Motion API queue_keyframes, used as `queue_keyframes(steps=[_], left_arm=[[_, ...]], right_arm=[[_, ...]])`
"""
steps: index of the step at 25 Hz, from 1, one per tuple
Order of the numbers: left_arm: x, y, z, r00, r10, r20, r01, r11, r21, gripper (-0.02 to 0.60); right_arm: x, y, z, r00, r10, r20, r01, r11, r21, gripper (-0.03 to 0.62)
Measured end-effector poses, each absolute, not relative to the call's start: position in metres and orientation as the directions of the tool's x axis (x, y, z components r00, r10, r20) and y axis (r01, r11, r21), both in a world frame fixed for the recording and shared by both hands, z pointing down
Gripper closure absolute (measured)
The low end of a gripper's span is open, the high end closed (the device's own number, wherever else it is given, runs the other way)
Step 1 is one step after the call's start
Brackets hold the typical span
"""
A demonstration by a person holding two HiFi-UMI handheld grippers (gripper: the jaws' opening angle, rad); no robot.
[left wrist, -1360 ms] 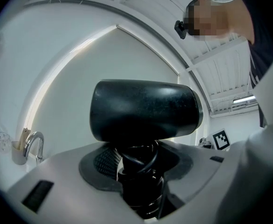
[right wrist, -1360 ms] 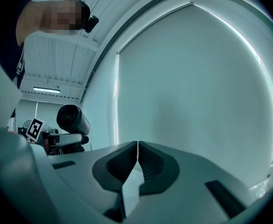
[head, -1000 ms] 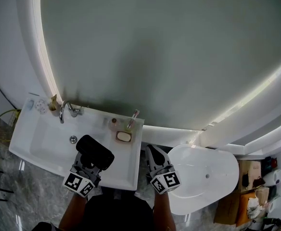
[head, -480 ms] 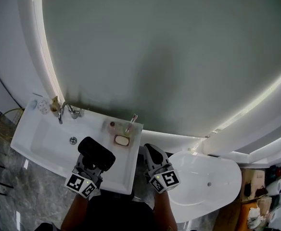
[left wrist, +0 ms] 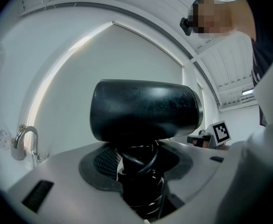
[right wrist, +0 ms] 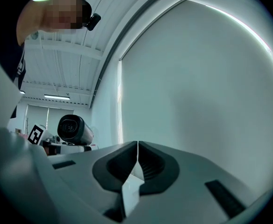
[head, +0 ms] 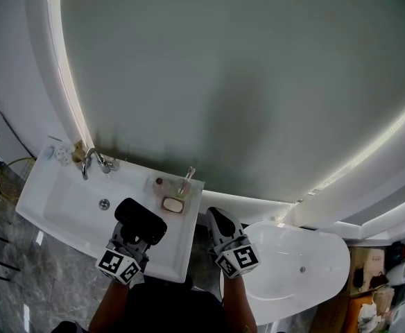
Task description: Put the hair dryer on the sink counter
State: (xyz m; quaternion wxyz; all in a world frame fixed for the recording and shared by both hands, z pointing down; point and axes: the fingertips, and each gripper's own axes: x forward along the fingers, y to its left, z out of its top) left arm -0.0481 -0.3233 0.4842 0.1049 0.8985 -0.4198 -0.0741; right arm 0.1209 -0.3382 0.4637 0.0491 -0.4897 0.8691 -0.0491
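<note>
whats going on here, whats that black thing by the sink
A person is working with a handheld gripper in each hand at a bathroom sink. The left gripper is clamped on the handle of a black hair dryer, cord wrapped round the handle, and holds it above the front right part of the sink counter. The dryer does not look set down yet. The right gripper is closed and empty, off to the right of the counter.
</note>
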Motion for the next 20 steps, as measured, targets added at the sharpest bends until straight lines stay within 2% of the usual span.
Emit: queue_keyframes(steps=[4, 20], left_arm=[[-0.044, -0.328, 0.502, 0.633, -0.774, 0.011, -0.747, -0.607, 0.27, 0.36], [-0.037, -0.338, 0.639, 0.585, -0.712, 0.389, -0.806, -0.457, 0.376, 0.36]], right_arm=[[0.125, -0.339, 0.465, -0.513, -0.858, -0.036, -0.848, 0.513, -0.137, 0.563], [0.126, -0.341, 0.471, -0.51, -0.86, -0.03, -0.847, 0.508, -0.156, 0.563]])
